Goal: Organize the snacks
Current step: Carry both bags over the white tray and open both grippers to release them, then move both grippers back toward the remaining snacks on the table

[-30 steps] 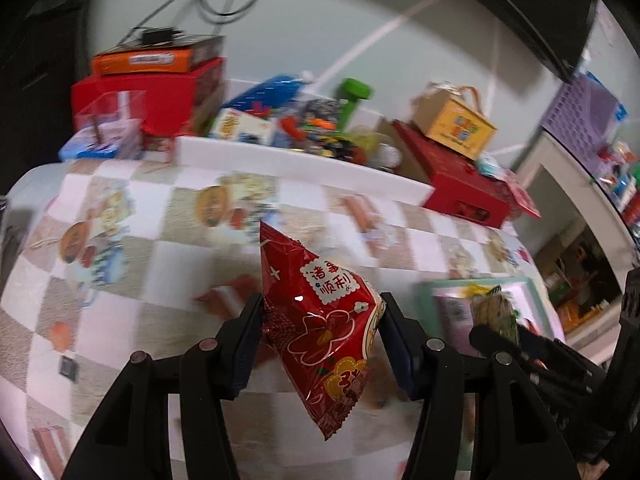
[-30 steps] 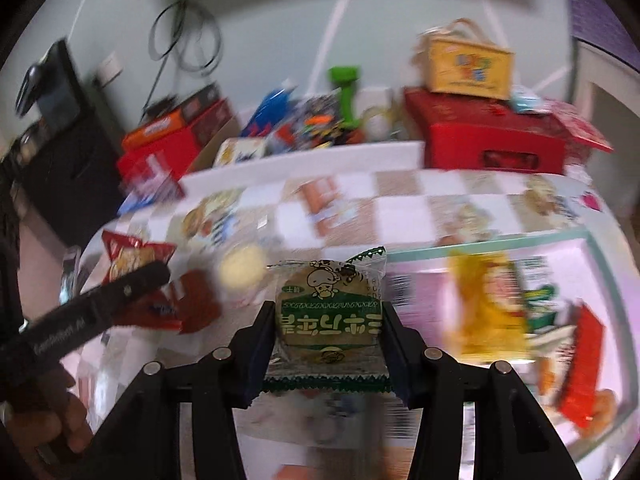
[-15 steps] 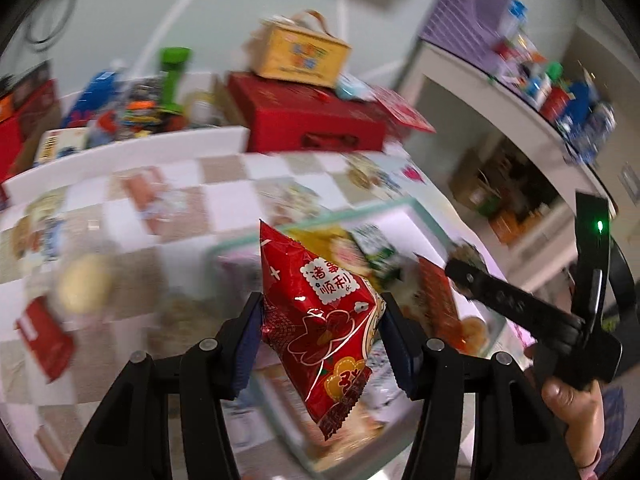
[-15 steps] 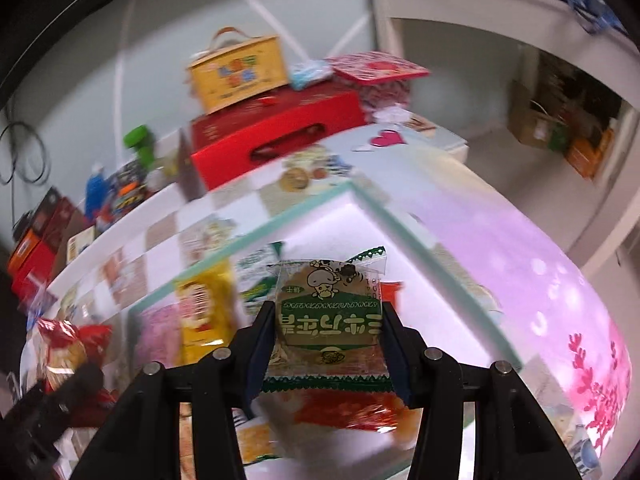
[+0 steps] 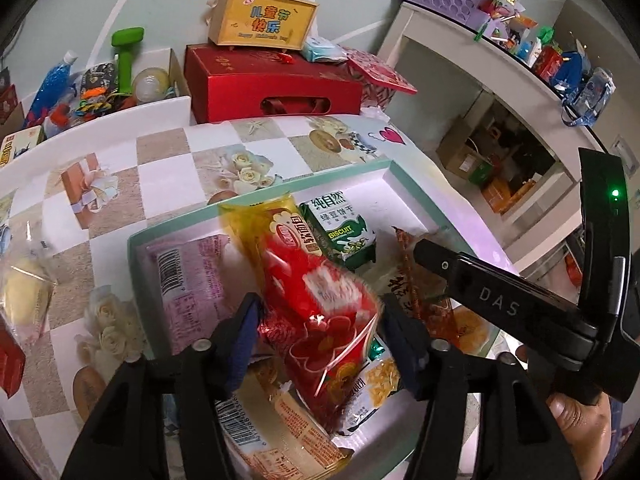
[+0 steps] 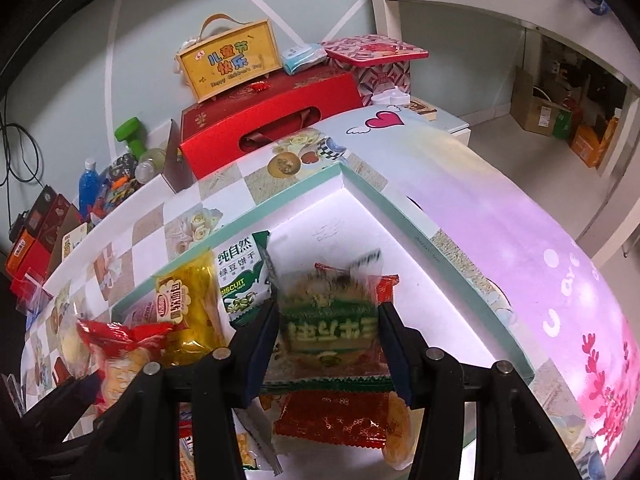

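while the red snack pouch (image 5: 320, 320) hung blurred between the jaws of the left gripper (image 5: 316, 340), those jaws were opening, and the pouch was judged to be slipping free rather than clamped; it hung over the near part of the mint-rimmed tray (image 5: 264, 190). the green snack packet (image 6: 330, 320) was seen between the jaws of the right gripper (image 6: 328, 344), also blurred, with the pads close against its sides; a light grip was judged to be kept on it, though firm contact could not be confirmed. the step in hand was taken to be the dropping of both snacks into the tray. for the next move, the right jaws would need to be parted over a free patch, and both grippers lifted straight clear so no packet was dragged out.

beneath the grippers, the tray's near half was seen crowded: a pink barcoded packet (image 5: 188, 280), a yellow bread packet (image 6: 188, 308) and a green biscuit carton (image 6: 240, 276) lay close together. bare white floor (image 6: 340, 224) was left toward the far corner, and open room was judged best there. beyond the rim, the checked tablecloth (image 5: 160, 152) lay free, and further back a red gift box (image 5: 272, 84) and a yellow handled box (image 5: 260, 16) were stacked, well apart from the work.
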Available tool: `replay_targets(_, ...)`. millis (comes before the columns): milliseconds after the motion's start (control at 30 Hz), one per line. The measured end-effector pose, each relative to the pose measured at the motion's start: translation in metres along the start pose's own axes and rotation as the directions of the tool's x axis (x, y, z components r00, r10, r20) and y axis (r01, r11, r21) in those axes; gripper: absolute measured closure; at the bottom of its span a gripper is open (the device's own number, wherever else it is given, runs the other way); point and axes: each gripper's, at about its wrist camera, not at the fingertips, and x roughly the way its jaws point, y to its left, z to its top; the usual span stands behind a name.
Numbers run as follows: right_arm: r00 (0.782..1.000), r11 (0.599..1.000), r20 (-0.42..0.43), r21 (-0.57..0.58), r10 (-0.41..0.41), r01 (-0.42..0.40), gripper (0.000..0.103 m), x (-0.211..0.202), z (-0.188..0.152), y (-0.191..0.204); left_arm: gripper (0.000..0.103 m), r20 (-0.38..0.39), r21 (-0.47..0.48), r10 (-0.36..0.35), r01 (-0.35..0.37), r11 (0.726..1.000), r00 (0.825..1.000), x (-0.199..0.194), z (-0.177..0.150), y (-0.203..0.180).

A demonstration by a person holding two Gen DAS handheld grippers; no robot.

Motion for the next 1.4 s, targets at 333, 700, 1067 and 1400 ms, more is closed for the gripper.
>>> replay_targets(333,1.000,1.000,-0.003,-0.011,0.000,0.000,0.037,-0.006,0.001,0.003,0.030,0.041,-0.027,0.004,-0.002,1.000,0.999,-0.028,-0.001,0.005)
replay_targets(700,0.999,0.999,-0.029,-0.026,-0.022,0.021,0.006,-0.001,-0.001,0.009,0.010,0.097,-0.141,0.247,-0.232,0.962,0.964,-0.045,-0.013,0.049)
replay_targets(1067,0.998,0.998,-0.044,-0.043,-0.049,0.047,0.001,0.003,-0.002,0.017,0.010,0.090,-0.200,0.308,-0.286,0.937,0.947,-0.036,-0.025,0.076)
replay_targets(1400,0.998,0.997,-0.030,-0.053,-0.053,0.052,0.000,0.002,-0.004,0.025,0.000,0.097,-0.258,0.330,-0.297,0.920,0.939,-0.041,-0.029,0.092)
